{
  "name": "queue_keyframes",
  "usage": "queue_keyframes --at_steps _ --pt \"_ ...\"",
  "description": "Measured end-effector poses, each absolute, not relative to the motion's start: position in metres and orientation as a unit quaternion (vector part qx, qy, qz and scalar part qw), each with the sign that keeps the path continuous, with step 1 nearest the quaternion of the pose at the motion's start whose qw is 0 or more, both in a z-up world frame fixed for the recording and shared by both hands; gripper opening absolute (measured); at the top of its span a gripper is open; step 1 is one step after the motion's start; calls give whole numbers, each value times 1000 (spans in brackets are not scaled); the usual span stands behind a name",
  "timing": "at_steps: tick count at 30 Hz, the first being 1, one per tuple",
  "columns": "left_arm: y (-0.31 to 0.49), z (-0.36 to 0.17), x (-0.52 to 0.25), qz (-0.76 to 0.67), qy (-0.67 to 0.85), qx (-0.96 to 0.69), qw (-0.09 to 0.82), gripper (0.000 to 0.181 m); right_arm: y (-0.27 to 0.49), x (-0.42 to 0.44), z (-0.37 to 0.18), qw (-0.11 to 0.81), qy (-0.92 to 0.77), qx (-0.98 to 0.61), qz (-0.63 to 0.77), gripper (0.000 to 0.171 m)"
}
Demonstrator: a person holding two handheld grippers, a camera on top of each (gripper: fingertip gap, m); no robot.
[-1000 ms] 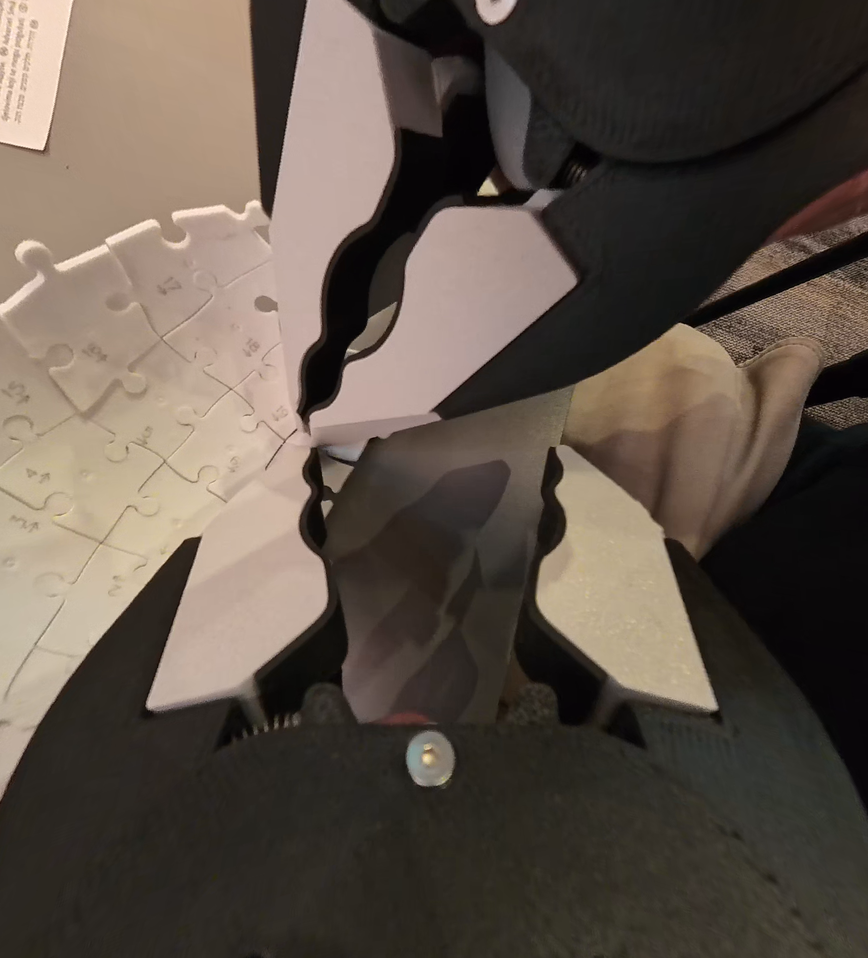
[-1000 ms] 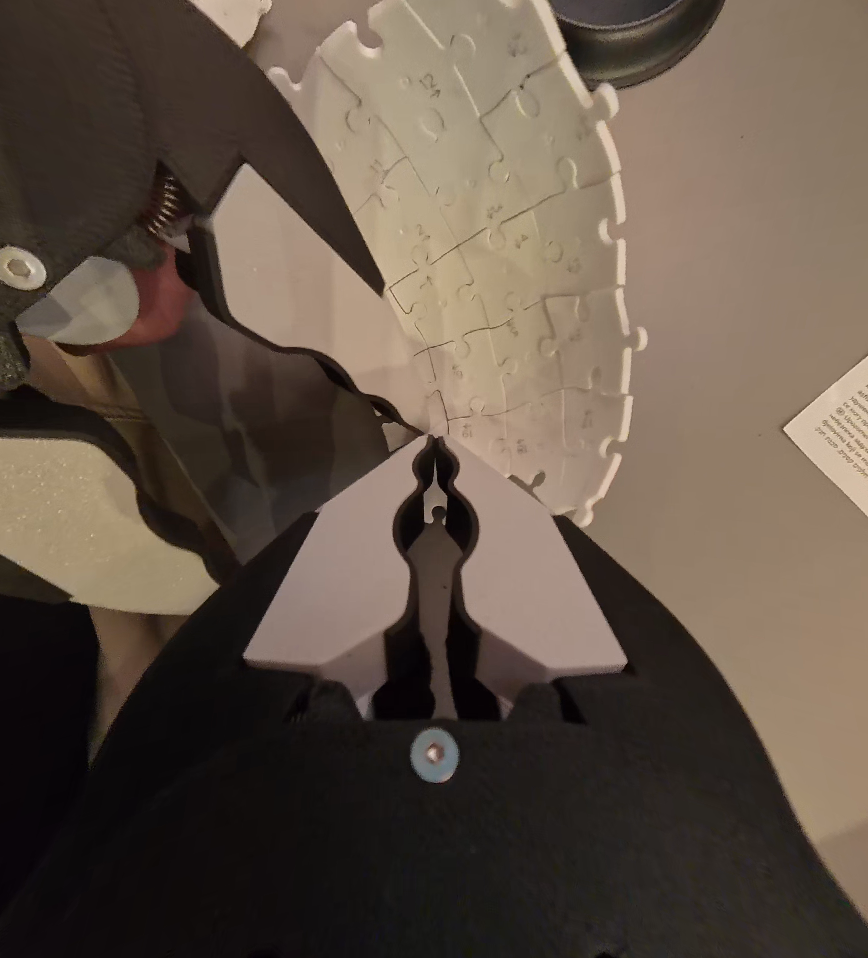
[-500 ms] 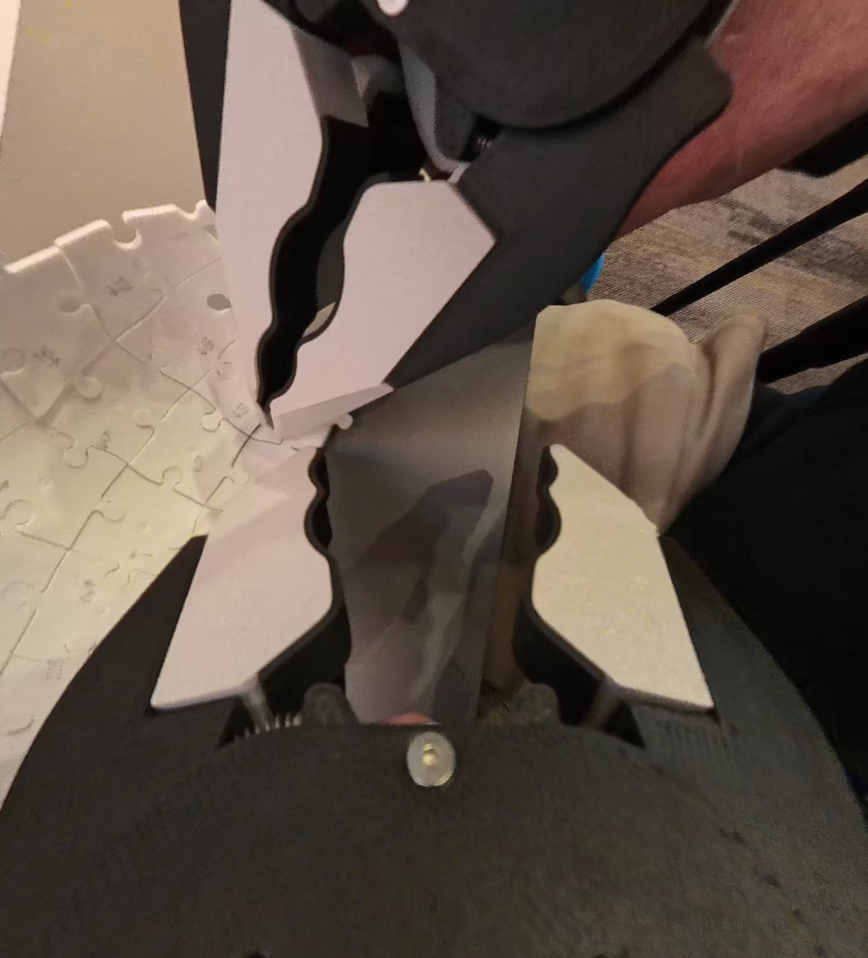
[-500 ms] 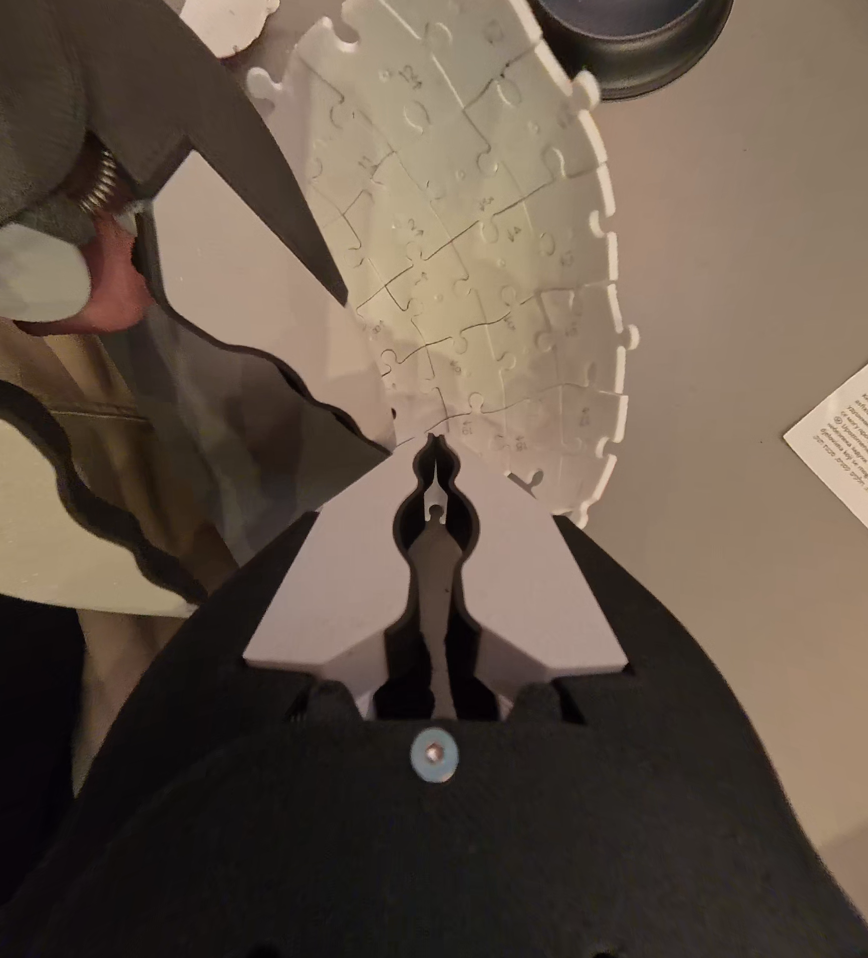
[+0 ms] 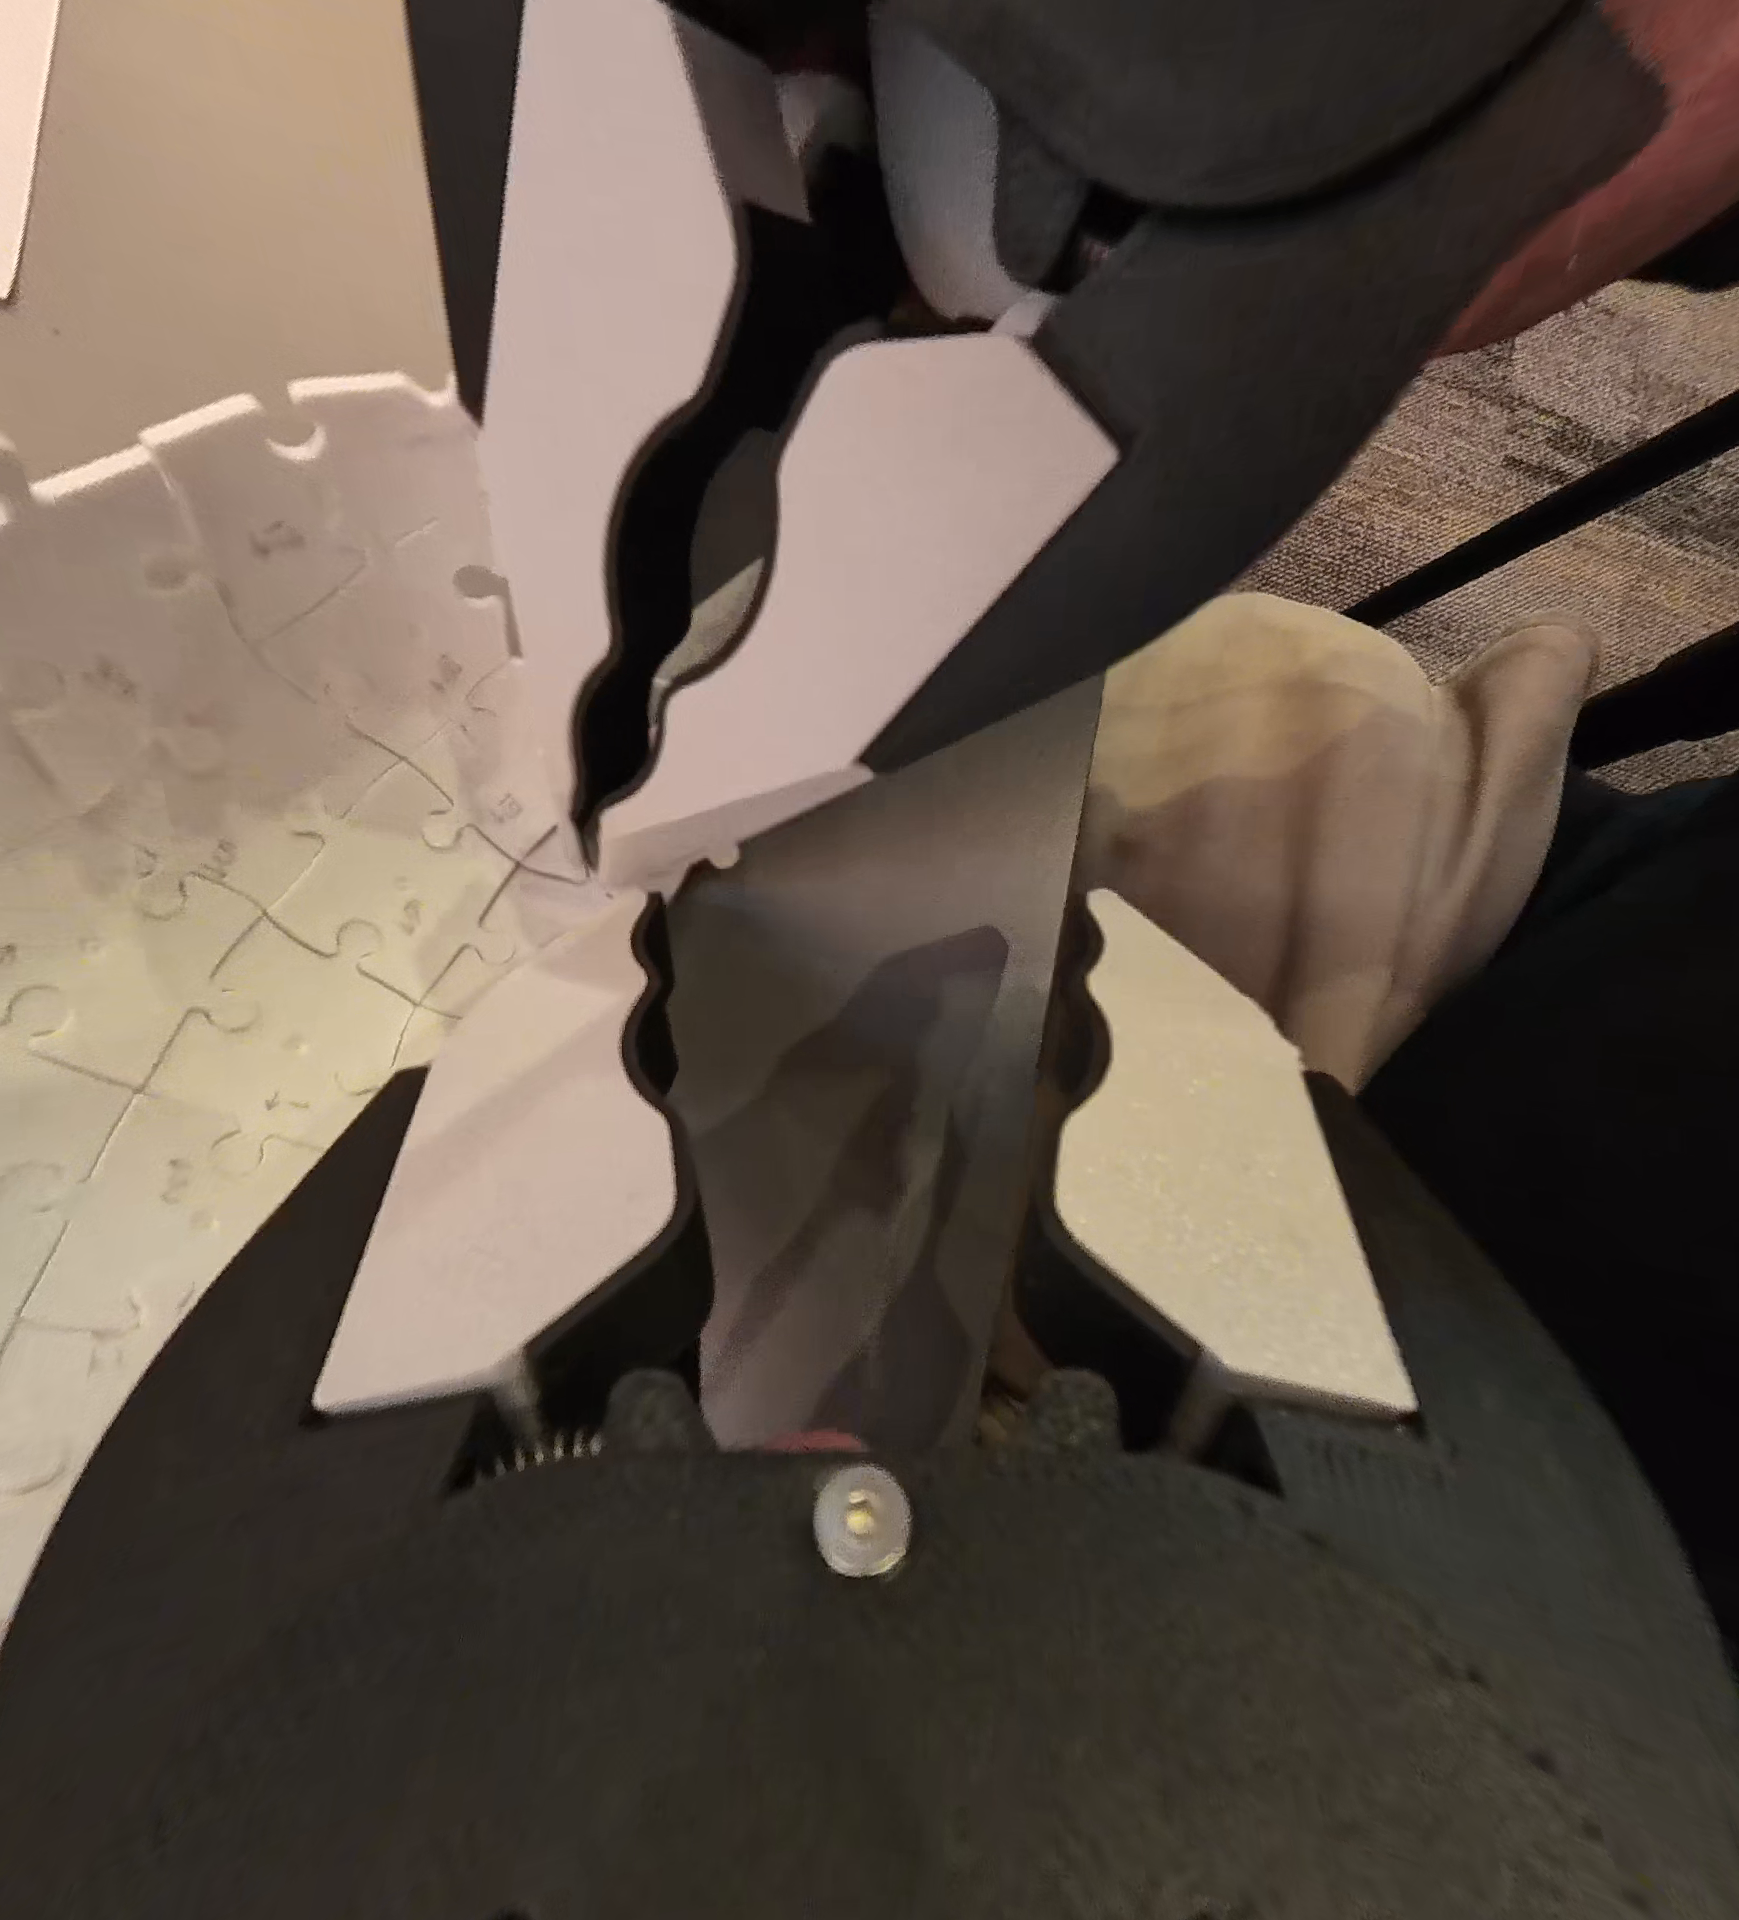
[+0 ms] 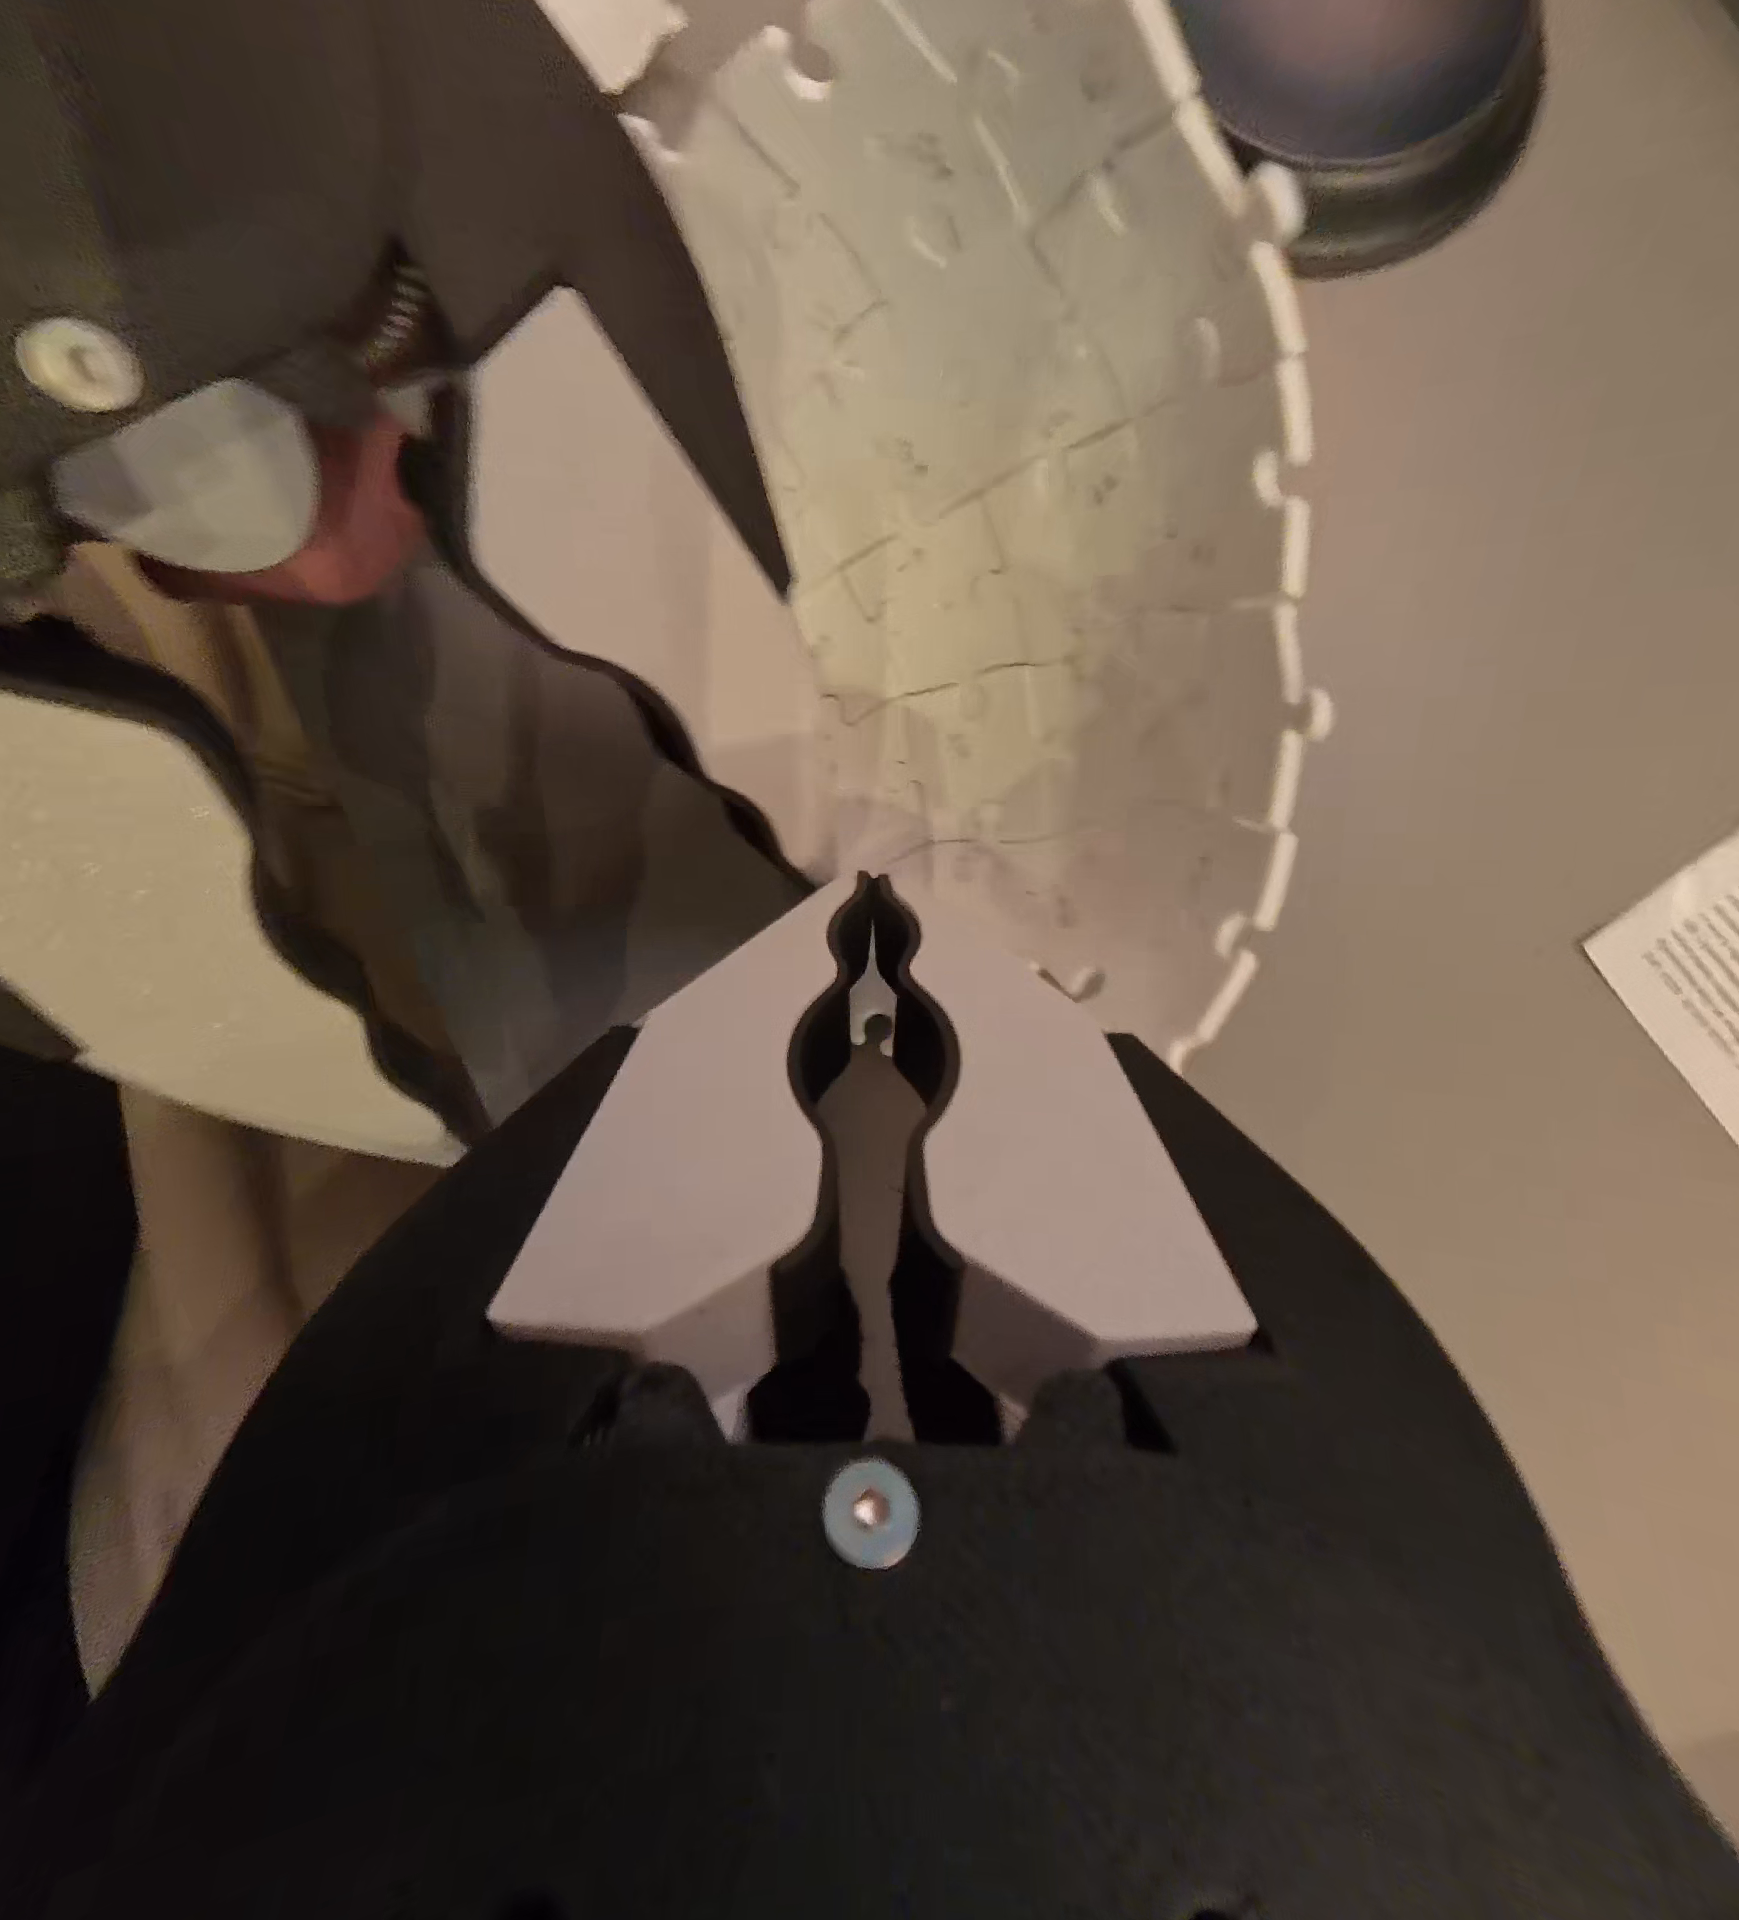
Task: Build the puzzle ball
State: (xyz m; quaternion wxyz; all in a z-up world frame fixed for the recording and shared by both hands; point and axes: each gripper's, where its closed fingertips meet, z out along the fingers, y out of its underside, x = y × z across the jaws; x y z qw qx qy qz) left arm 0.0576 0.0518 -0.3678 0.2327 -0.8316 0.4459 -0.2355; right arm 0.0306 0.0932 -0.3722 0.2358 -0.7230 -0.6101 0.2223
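On grey table (image 6: 1467, 623), puzzle shell (image 6: 1052, 468), paper sheet (image 6: 1727, 987)

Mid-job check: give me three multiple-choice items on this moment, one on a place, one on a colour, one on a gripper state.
1. Where does the printed white paper sheet lie in the right wrist view?
A) right of the curved jigsaw puzzle shell
B) under it
C) inside it
2. What colour is the shell?
A) blue
B) white
C) red
3. How does the left gripper stand?
A) shut on the shell
B) shut empty
C) open
Answers: A, the sheet lies apart from the shell's knobbed edge; B, every joined piece is white; C, its fingers stand wide apart, gripping nothing.
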Motion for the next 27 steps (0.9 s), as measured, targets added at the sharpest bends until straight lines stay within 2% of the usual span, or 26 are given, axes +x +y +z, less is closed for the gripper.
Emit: queue_keyframes --at_steps 15,18,27 --pt "43 -369 56 -234 456 -828 227 78 91 32 -375 254 -646 -695 187 0" --pt "44 -370 54 -234 451 -831 226 78 91 32 -372 242 -616 -715 225 0" --pt "46 -368 51 -231 448 -831 233 78 87 41 -360 246 -627 -705 224 0"
